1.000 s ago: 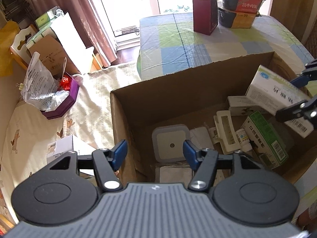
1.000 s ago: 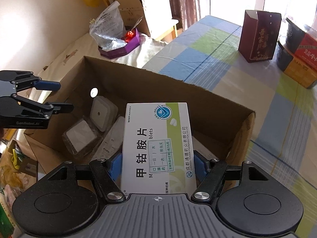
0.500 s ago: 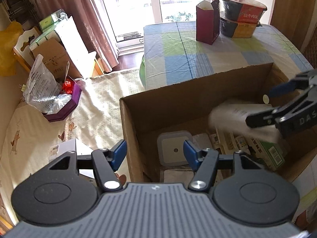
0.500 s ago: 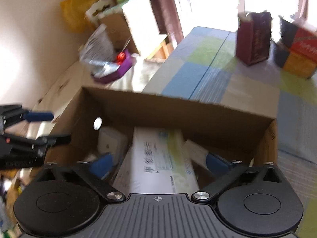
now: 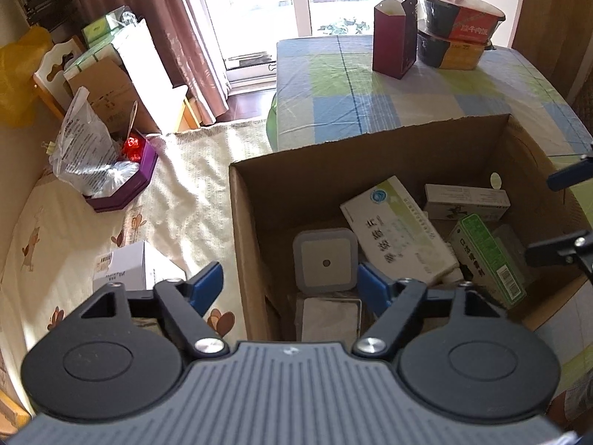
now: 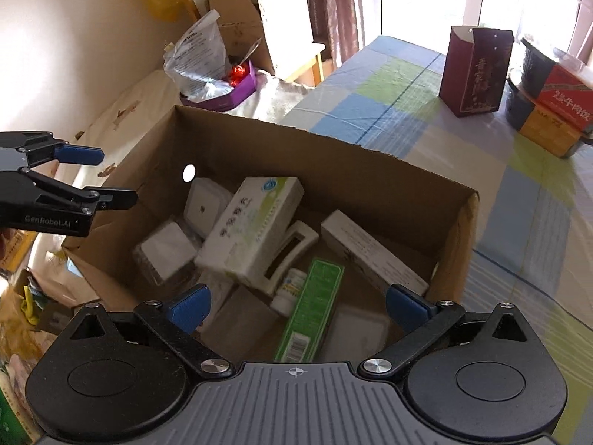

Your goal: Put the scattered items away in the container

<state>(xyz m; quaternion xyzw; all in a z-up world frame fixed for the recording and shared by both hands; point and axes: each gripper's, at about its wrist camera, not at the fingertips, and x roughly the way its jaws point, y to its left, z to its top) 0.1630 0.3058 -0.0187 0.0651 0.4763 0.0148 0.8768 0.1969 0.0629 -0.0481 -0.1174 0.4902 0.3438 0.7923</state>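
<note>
Sunlit from a tall window, a checked tablecloth [image 6: 426,118] carries an open cardboard box [image 6: 454,237], with a cream quilted surface [image 5: 192,193] to its left.

Nearest the cameras, the right gripper [image 6: 296,306] hovers above the box's near edge with its blue-tipped fingers spread wide and nothing between them. The left gripper [image 5: 287,285] hangs over the box's left wall, likewise parted and empty.

Inside the box lie the task's things: one large white-and-green medicine carton [image 6: 252,226] tilted across the heap, one long green carton [image 6: 311,315], one small white bottle [image 6: 291,291], one long white carton [image 6: 367,252] against the right wall, one white plastic clip [image 6: 287,256], and two square white-lidded cases [image 6: 202,204]. Other pale packets underneath are too buried to count.

One white box [image 5: 126,265] sits on the quilt just outside the cardboard wall, close to the left gripper; I judge it the likeliest stray. To take it well, the left gripper should swing clear of the box wall, close across the narrow faces, and lift high enough to pass the rim.

Farther off stand one maroon carton [image 6: 476,72] and two stacked instant-noodle bowls [image 5: 457,33], plus one purple tray [image 5: 122,185] holding a plastic bag. Whether these belong in the box is unclear.
</note>
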